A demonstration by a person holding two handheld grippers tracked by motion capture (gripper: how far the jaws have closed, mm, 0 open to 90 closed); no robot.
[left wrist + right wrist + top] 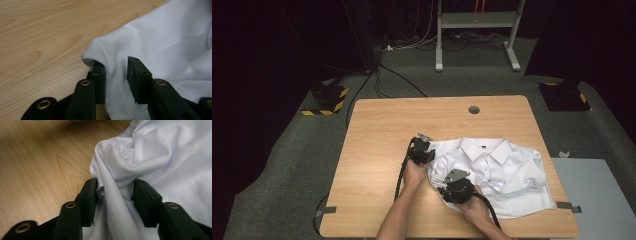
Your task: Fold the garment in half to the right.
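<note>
Our right gripper (115, 192) pinches a bunched fold of the white shirt (507, 170); our left gripper (116, 72) pinches its edge on the table (377, 150).

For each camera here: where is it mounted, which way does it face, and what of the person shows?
High view: above the person's side, looking forward and down on the table; both forearms, left gripper and right gripper show.
Left gripper view: on the left gripper, looking along its jaws at the shirt.
Right gripper view: on the right gripper, jaws astride a shirt fold.
All three share shirt and table.
</note>
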